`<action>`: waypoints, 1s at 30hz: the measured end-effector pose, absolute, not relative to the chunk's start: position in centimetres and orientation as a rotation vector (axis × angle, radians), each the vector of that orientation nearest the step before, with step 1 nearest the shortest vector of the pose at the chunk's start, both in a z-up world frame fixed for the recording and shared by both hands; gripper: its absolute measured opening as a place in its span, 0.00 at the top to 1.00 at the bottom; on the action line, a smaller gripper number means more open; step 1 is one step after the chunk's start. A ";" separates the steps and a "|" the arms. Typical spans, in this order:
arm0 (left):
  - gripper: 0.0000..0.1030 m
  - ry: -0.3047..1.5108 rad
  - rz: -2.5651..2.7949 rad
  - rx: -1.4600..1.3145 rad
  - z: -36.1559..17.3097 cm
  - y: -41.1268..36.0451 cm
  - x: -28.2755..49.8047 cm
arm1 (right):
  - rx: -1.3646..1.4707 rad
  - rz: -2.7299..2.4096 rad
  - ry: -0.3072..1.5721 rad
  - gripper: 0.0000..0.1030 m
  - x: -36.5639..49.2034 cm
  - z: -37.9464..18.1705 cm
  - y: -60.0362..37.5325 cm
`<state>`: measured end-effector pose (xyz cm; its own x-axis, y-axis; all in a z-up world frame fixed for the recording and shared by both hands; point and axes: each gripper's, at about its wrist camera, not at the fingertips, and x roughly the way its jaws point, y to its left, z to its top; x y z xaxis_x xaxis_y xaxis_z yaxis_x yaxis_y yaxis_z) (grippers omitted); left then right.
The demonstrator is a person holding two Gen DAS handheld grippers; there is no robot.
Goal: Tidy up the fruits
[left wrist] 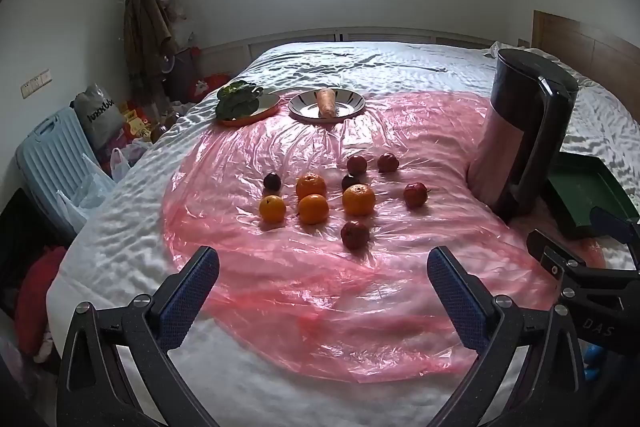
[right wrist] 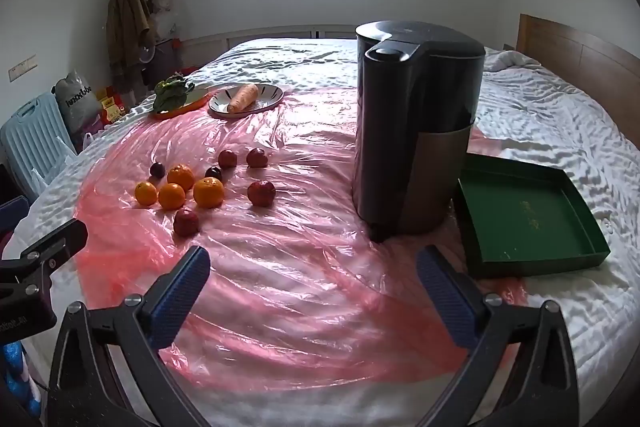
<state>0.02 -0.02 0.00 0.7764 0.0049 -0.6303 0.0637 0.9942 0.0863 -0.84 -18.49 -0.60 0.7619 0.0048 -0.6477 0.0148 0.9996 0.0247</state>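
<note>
Though faint, "DAS": right hand-held gripper [left wrist: 578, 233]

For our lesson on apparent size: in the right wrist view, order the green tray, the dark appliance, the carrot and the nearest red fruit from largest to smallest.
1. Dark appliance
2. Green tray
3. Carrot and nearest red fruit: too alike to rank, since the carrot lies farther away.
</note>
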 end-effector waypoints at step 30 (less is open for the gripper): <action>0.01 0.686 -0.077 0.112 -0.6 0.0 -0.1 | 0.025 -0.011 0.717 0.00 -1.0 -0.9 -18.3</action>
<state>-0.10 0.02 -0.64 0.7715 -0.0340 -0.6353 0.1080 0.9911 0.0782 -0.96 -18.33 -0.92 0.7534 -0.0018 -0.6575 0.0190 0.9996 0.0190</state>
